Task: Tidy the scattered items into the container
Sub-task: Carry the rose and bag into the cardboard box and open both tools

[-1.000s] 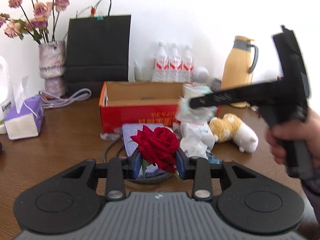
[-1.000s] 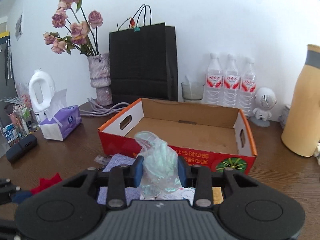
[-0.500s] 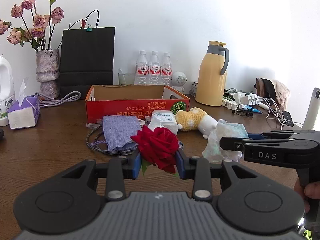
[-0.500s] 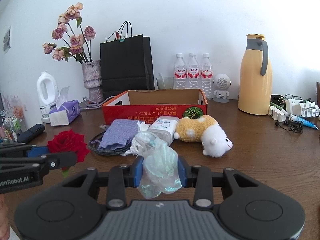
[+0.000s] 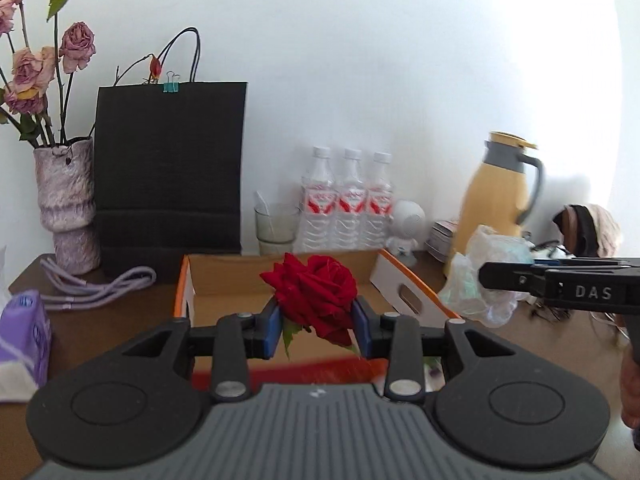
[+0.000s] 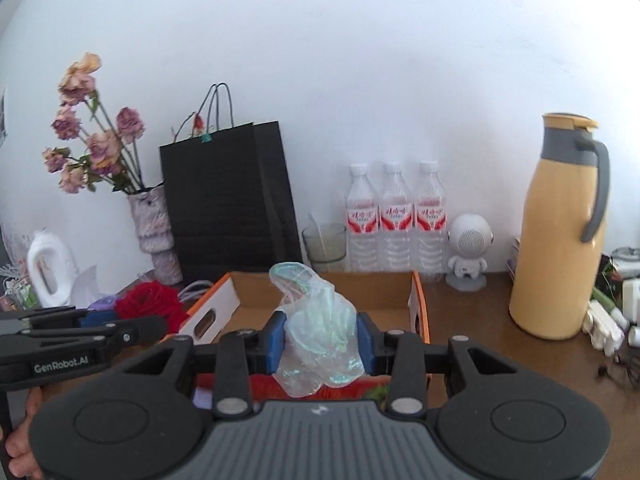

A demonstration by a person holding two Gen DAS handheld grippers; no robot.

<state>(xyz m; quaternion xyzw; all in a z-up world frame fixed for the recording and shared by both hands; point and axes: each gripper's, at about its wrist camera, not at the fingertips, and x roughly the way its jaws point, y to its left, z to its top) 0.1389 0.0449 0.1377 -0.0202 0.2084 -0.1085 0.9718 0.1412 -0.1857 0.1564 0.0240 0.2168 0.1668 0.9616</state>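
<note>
Your left gripper (image 5: 316,330) has its jaws clamped on a red rose (image 5: 314,292), held above the near end of the open cardboard box (image 5: 224,280) on the wooden surface (image 5: 100,320). Your right gripper (image 6: 320,340) has its jaws clamped on a crumpled plastic bag (image 6: 316,328), also raised before the box, just right of the rose.

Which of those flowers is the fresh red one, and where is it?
The red rose clamped in the left gripper, over the box. The roses in the vase are faded pink and dried.
</note>
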